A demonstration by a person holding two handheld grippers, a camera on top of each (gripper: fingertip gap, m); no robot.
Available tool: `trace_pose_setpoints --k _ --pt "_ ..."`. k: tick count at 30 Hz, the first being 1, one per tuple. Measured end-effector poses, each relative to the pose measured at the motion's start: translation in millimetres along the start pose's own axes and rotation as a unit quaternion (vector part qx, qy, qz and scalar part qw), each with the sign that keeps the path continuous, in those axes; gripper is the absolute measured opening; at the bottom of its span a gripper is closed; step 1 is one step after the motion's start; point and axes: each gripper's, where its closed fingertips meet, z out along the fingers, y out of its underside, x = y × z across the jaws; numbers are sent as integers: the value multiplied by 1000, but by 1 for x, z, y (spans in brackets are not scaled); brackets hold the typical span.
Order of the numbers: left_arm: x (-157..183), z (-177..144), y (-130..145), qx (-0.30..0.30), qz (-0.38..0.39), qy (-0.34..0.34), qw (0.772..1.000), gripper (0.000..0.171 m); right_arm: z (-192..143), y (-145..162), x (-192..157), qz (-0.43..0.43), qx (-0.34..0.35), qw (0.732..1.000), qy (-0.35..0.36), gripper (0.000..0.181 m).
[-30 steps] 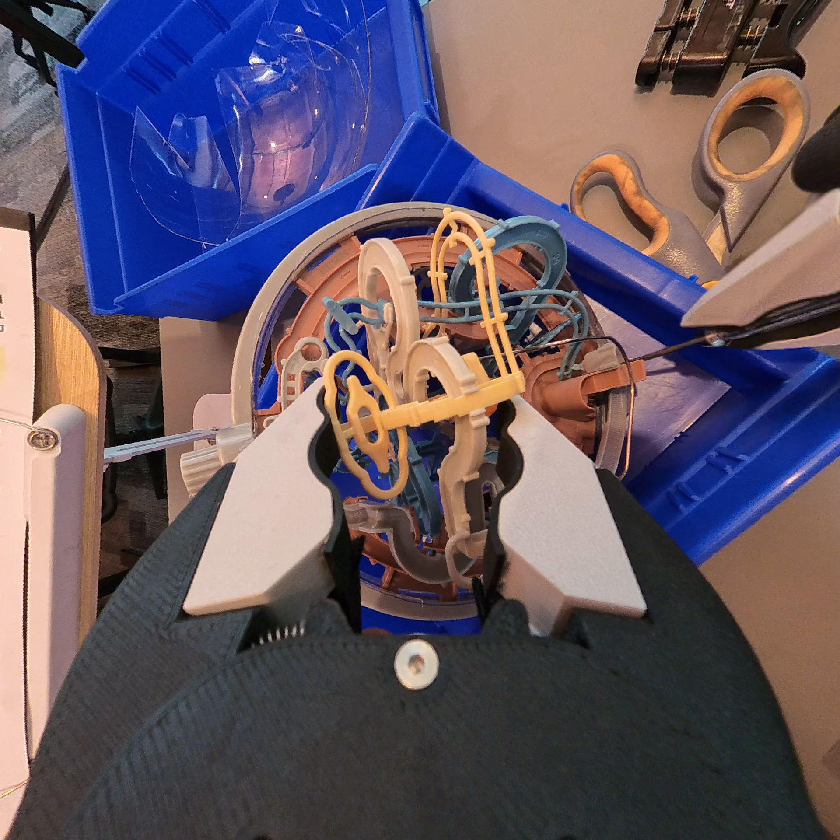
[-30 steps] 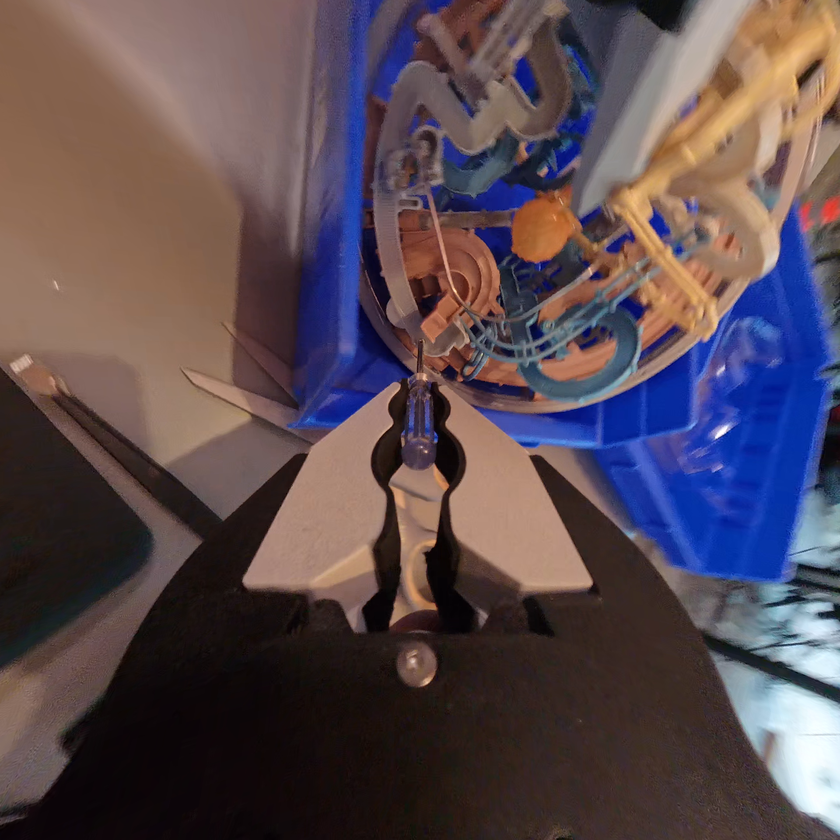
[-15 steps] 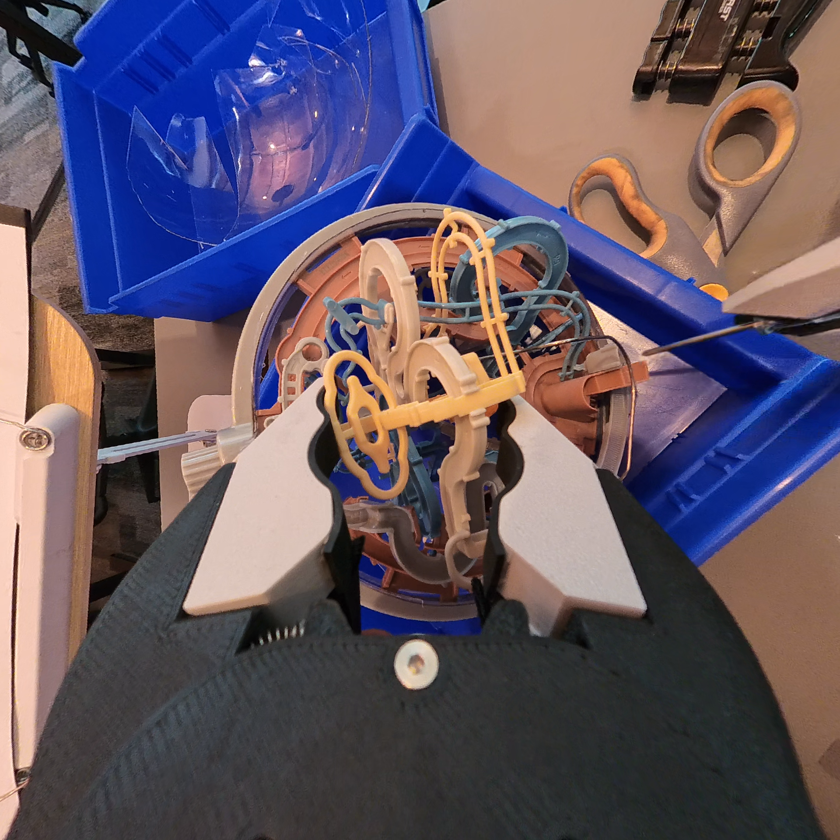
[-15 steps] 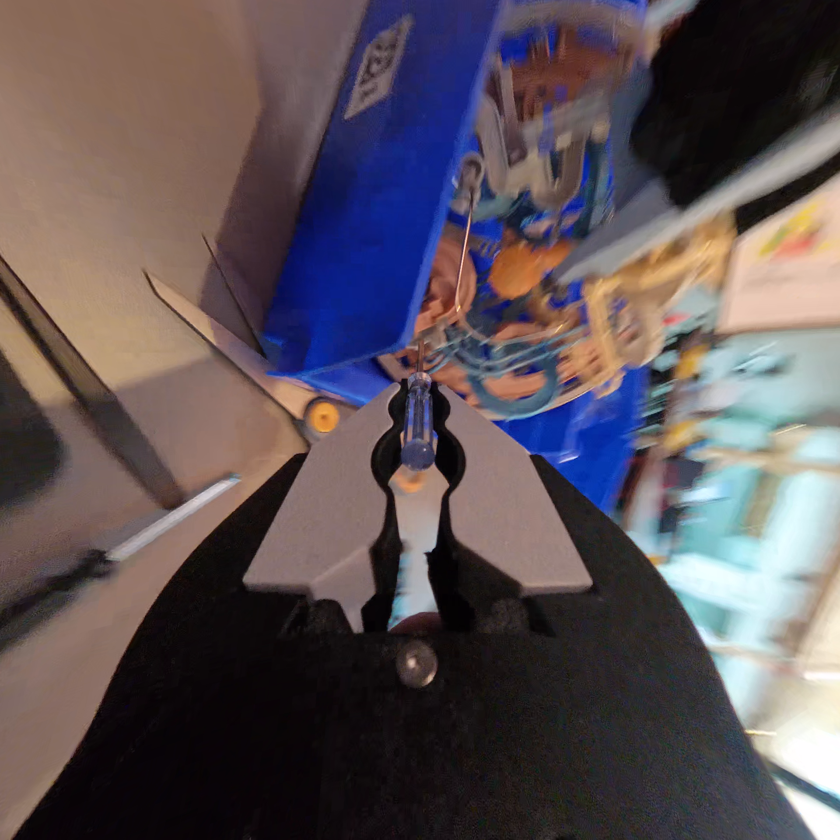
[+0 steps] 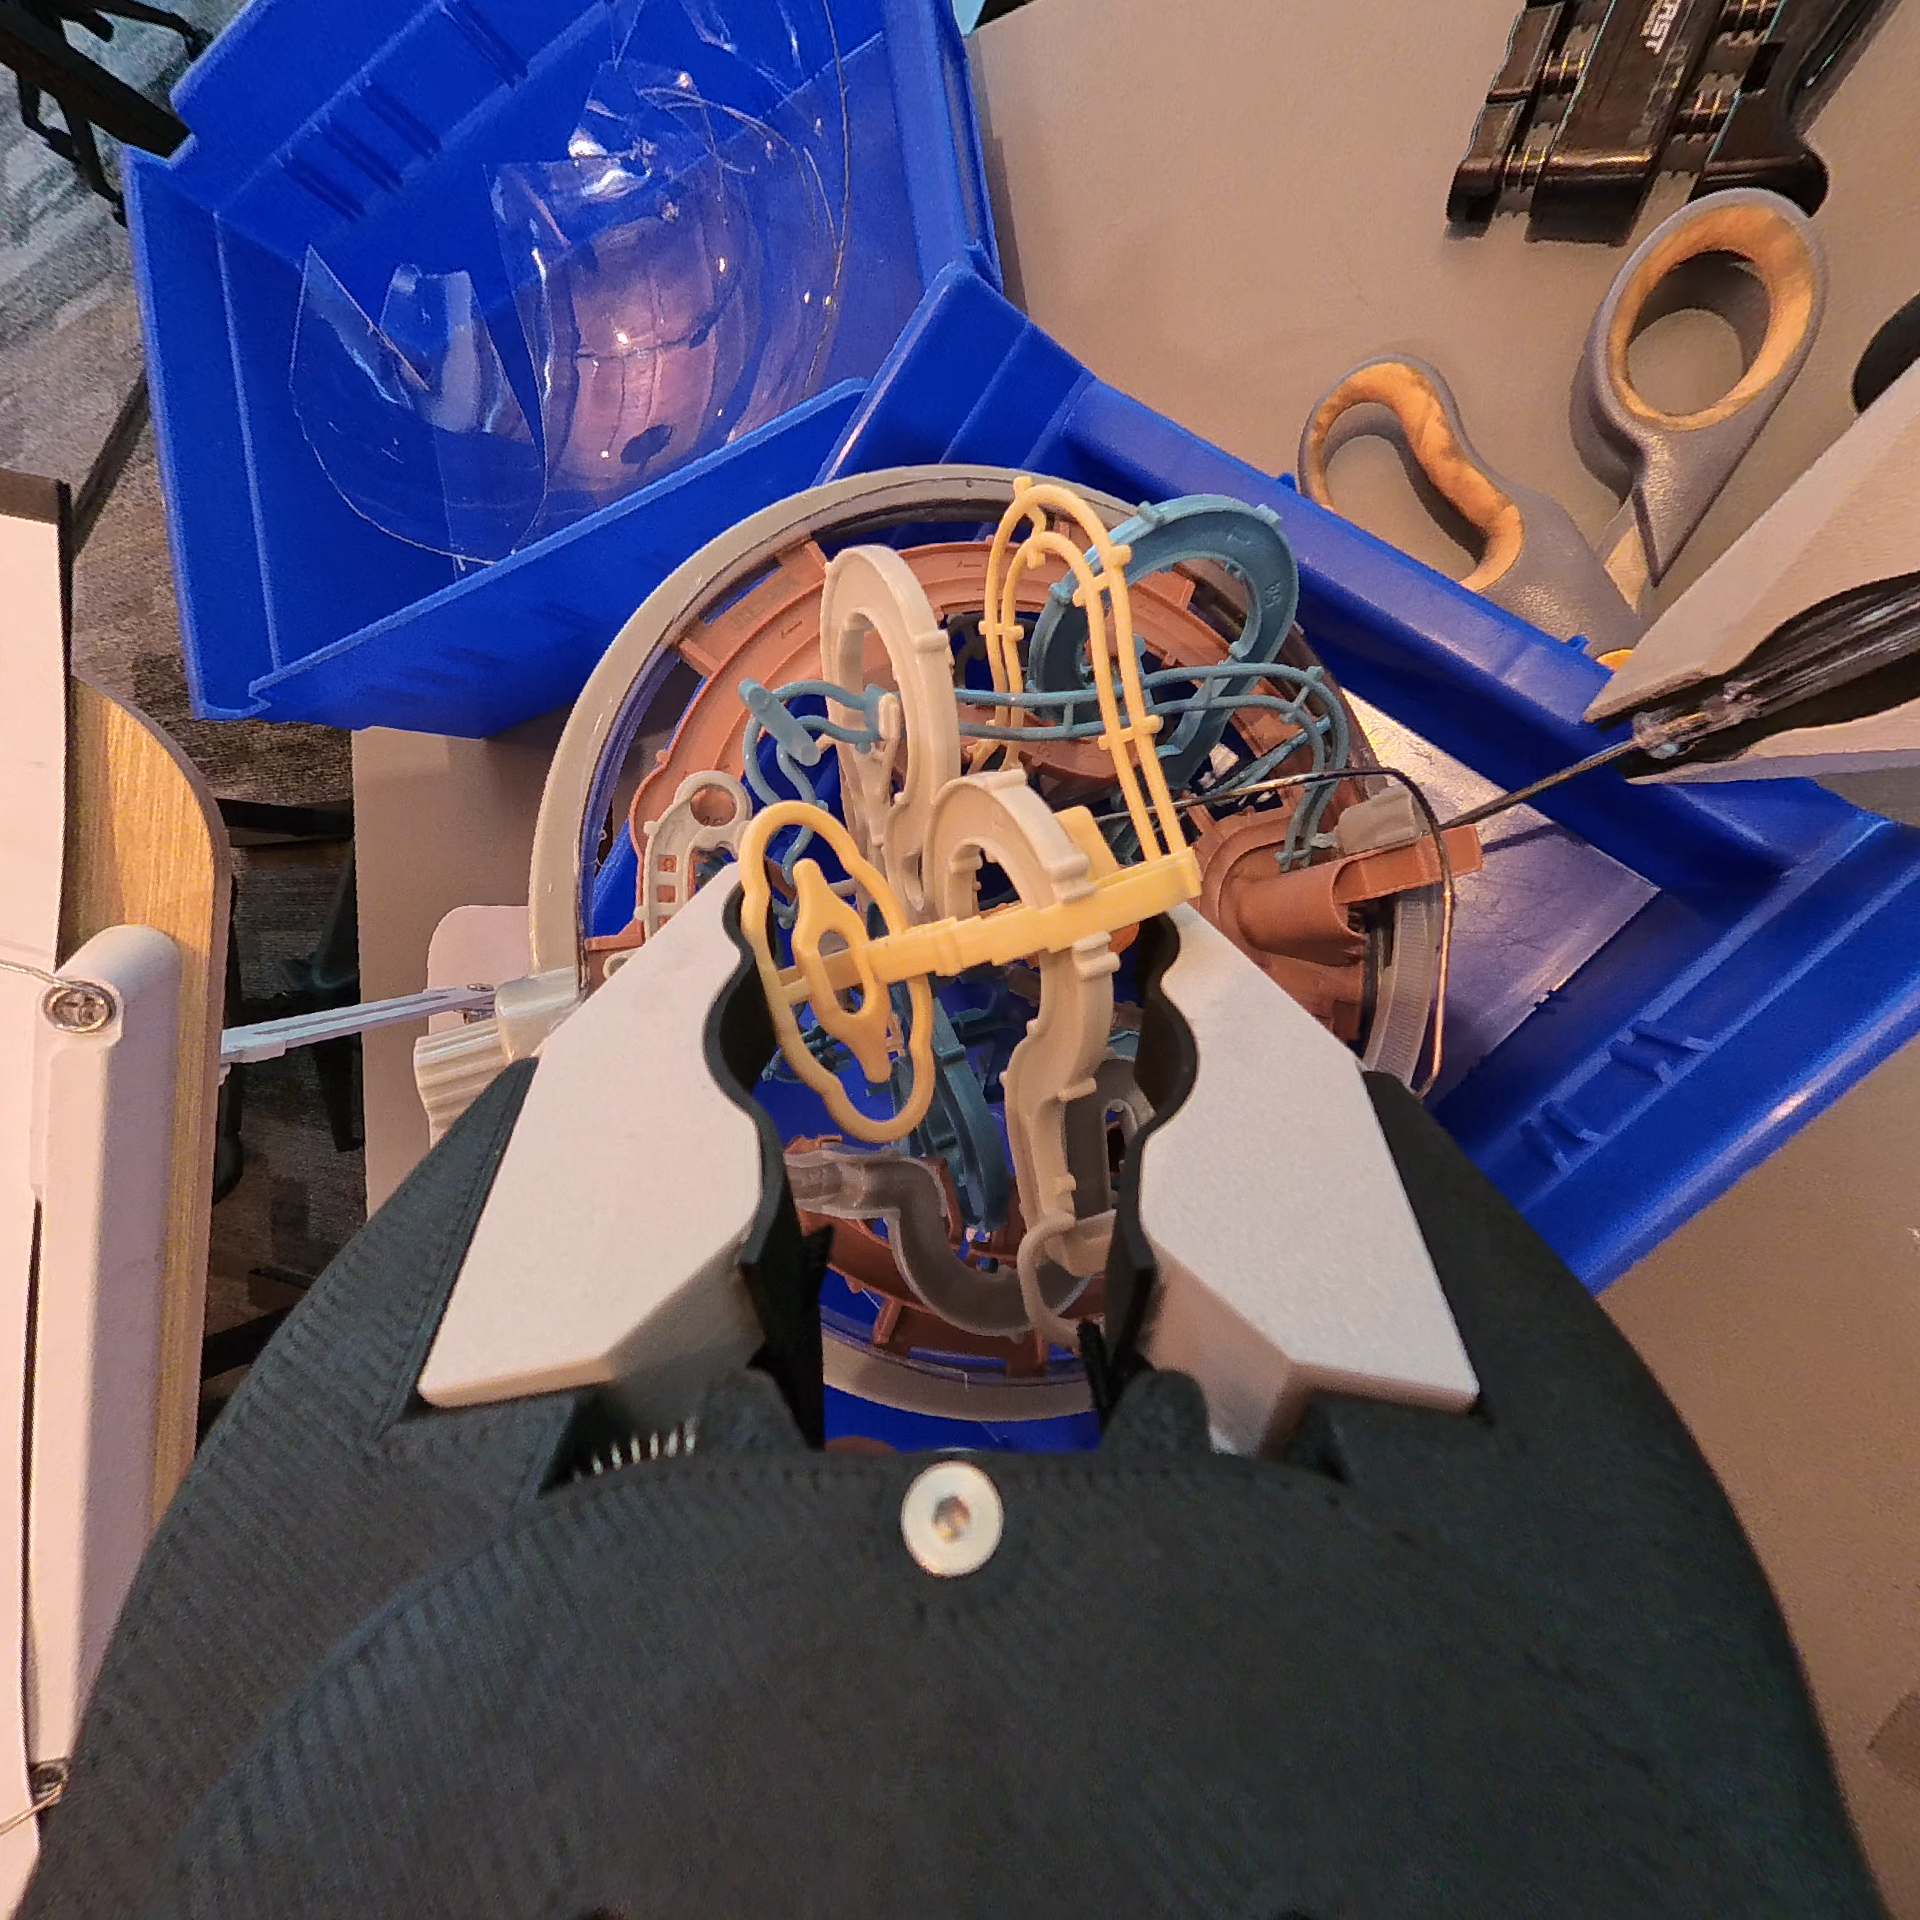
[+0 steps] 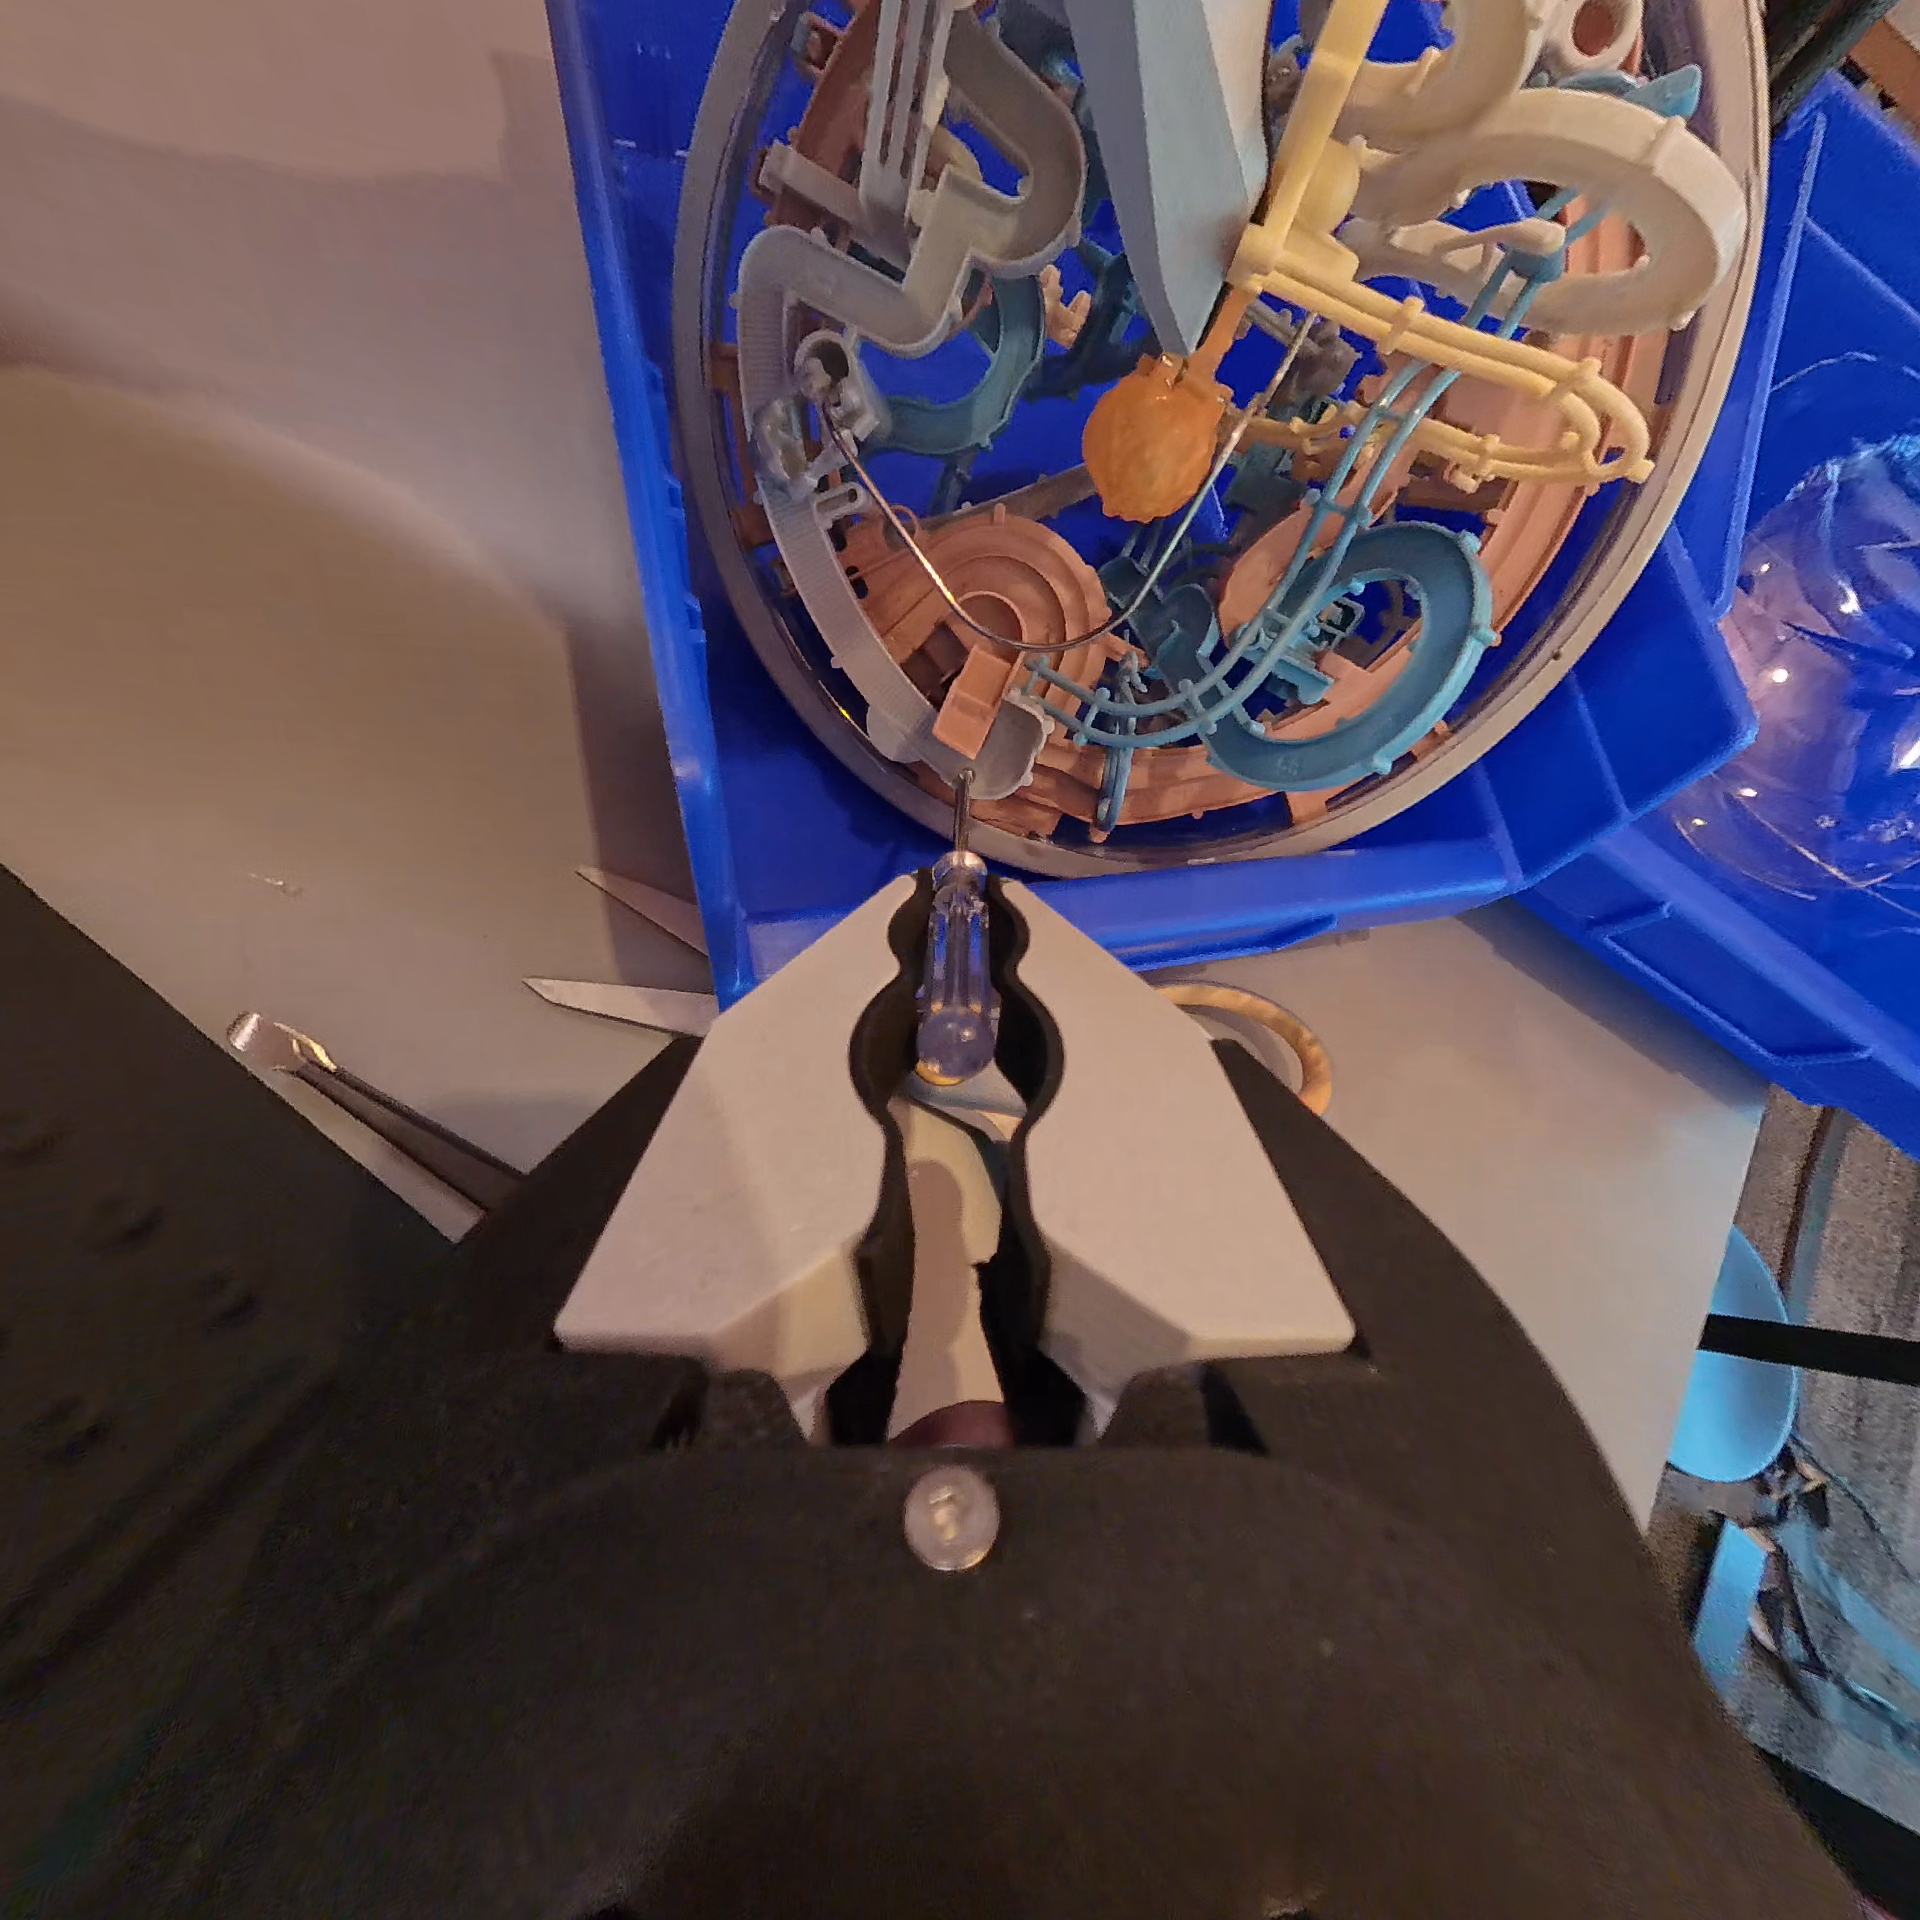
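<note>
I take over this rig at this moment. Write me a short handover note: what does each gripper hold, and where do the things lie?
Left gripper: closed around the inner tracks of the open maze ball half, holding it tilted over a blue bin.
Right gripper: shut on a small clear-handled screwdriver; its tip is at the brown clip on the maze rim.
Clear dome halves lie in the second blue bin.
Scissors and tweezers lie on the table, untouched.
</note>
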Motion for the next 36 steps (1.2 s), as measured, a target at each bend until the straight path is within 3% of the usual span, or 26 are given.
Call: trace_pose_setpoints --k 19,25,29,30,32,35,36 --pt "0 0 -1 1 0 0 1000 68 3 0 -2 41 -8 999 26 7" --pt "0 0 -1 -3 2 -4 1000 68 2 0 -2 -34 -52 997 48 5" --pt "0 0 -1 -5 4 -7 1000 67 4 -4 -1 -173 -76 981 45 6" --pt "0 0 -1 -5 4 -7 1000 68 4 -5 -1 -244 -83 965 51 6" --pt "0 1 -1 -5 5 -8 1000 68 7 -9 -4 -412 -91 904 66 6" --pt "-2 1 -1 -6 3 -12 1000 68 9 -11 -7 -632 -90 764 93 5" --pt "-2 1 -1 -5 2 -11 1000 68 8 -10 -7 -664 -97 737 87 5"
